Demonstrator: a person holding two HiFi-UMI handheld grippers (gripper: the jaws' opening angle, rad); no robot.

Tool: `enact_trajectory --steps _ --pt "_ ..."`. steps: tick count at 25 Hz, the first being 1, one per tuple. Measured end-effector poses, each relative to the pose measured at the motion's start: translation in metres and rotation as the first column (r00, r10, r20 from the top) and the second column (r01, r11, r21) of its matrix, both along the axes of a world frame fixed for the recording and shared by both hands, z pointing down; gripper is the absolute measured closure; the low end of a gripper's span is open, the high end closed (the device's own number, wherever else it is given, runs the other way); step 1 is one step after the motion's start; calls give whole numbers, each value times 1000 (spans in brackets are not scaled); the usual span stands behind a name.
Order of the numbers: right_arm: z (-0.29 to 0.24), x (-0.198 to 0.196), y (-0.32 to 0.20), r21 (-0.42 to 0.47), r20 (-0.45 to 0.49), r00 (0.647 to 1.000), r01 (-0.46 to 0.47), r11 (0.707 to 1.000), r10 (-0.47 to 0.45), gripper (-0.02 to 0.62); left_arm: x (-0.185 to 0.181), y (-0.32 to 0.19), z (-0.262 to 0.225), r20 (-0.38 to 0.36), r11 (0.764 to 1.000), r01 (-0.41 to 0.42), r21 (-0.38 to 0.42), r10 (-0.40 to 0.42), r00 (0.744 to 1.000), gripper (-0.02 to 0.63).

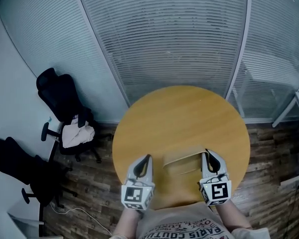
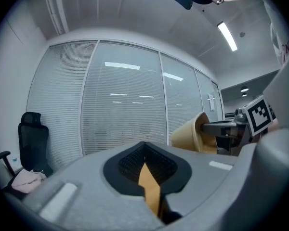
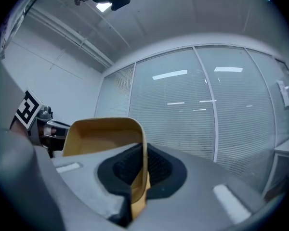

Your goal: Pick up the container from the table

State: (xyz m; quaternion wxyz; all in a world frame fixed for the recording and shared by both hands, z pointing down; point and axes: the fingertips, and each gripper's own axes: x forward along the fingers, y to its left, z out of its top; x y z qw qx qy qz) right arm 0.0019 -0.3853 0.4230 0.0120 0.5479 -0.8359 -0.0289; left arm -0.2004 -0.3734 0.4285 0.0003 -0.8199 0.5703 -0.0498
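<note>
In the lower middle of the head view, the left hand-held gripper (image 1: 146,162) pinches a tan edge of the container (image 1: 182,164). The container sits over the near part of the round bench (image 1: 179,113). On its right side, the right hand-held gripper (image 1: 209,159) is clamped on the container's wall.

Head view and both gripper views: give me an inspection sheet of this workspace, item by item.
Surface: round wooden table, top otherwise bare.
Job's things: tan open rectangular container, gripped at two opposite walls; whether it clears the table cannot be told.
Clutter: nothing seen.
Grippers: left tool shut on the container's left wall; right tool shut on its right wall.
Cables: white cable on the floor, left of the table.
Surroundings: two black office chairs, one with a pale cloth; glass wall with blinds; wood plank floor.
</note>
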Motion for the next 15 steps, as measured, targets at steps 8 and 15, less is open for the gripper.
enact_trajectory --steps 8,15 --pt "11 6 -3 -61 3 1000 14 998 -14 589 8 -2 1 5 1000 -3 12 3 1000 604" --pt "12 0 1 -71 -13 999 34 997 -35 589 8 4 0 -5 1000 10 7 -10 1000 604"
